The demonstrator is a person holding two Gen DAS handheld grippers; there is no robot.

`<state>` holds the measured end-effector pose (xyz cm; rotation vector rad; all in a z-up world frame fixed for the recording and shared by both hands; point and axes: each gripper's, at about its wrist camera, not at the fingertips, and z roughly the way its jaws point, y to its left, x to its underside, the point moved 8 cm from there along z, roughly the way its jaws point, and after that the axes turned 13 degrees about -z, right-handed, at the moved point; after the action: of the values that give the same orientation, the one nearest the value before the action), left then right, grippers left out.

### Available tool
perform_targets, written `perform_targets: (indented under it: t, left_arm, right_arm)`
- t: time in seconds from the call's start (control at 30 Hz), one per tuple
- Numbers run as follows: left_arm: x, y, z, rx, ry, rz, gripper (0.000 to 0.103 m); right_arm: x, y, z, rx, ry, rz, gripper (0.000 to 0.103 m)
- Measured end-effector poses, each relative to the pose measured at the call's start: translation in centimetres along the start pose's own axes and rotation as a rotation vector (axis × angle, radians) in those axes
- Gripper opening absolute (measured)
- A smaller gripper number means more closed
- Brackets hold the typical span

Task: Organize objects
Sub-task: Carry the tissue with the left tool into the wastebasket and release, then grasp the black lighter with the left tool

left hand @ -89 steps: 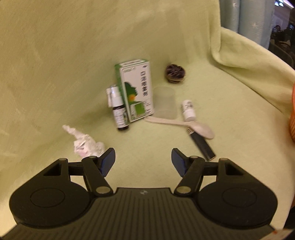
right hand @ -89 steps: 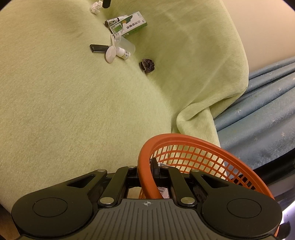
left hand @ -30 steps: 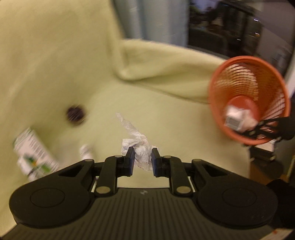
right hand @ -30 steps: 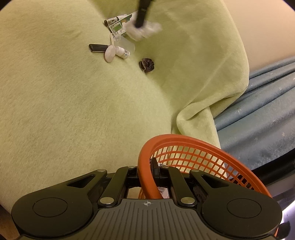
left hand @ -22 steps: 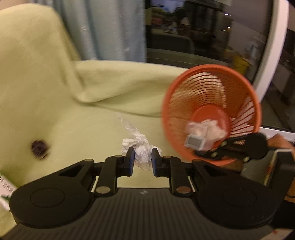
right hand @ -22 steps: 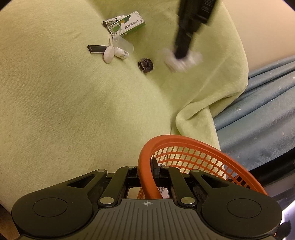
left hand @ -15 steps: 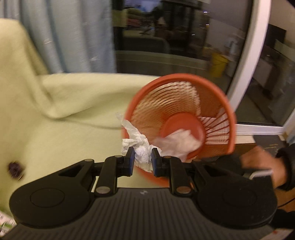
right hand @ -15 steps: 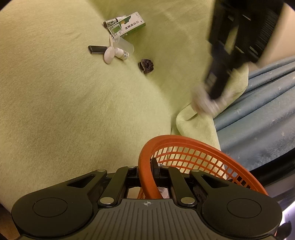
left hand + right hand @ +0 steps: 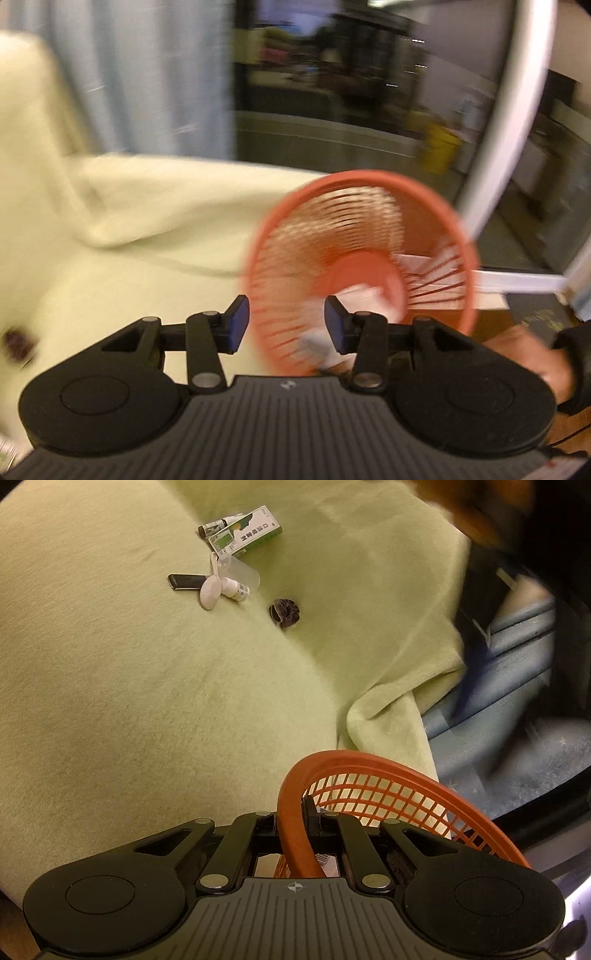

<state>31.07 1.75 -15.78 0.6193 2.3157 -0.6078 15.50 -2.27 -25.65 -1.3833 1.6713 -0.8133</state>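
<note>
Tissue gone from the opening left claw (image 9: 283, 325), now facing orange basket (image 9: 454, 236) beside green blanket (image 9: 110, 280).

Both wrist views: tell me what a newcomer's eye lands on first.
The orange basket, tilted mouth-on before the left gripper, whose jaws are opening with nothing between them; white paper lies blurred inside. The right gripper is clamped on the basket's rim. Far off on the green cloth sits a cluster around a green box.

1 basket (image 9: 388, 775), 1 box (image 9: 245, 535), 2 bottles (image 9: 234, 588)
</note>
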Motion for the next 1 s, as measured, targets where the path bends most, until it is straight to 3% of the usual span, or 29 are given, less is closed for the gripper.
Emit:
perform_targets:
  t: [0.23, 0.43, 0.57, 0.7, 1.0]
  left_arm:
    - [3.1, 14.7, -6.0, -0.326, -0.077, -0.263, 0.039]
    - [8.3, 22.7, -8.8, -0.48, -0.091, -0.457, 0.04]
    - [11.6, 24.6, -7.2, -0.506, -0.056, -0.503, 0.04]
    - [14.4, 25.2, -4.3, -0.477, -0.02, -0.551, 0.039]
    - [16.1, 24.5, 0.3, -0.468, 0.033, -0.52, 0.037]
  right_arm:
    - [0.0, 0.2, -0.1, 0.0, -0.003, 0.002, 0.002]
    - [-0.1, 0.1, -0.1, -0.002, -0.002, -0.003, 0.002]
    - [0.1, 0.0, -0.2, -0.001, 0.003, -0.005, 0.002]
    - [0.1, 0.2, -0.3, -0.005, 0.004, -0.013, 0.002]
    - [0.0, 0.2, -0.1, -0.013, 0.006, -0.019, 0.002]
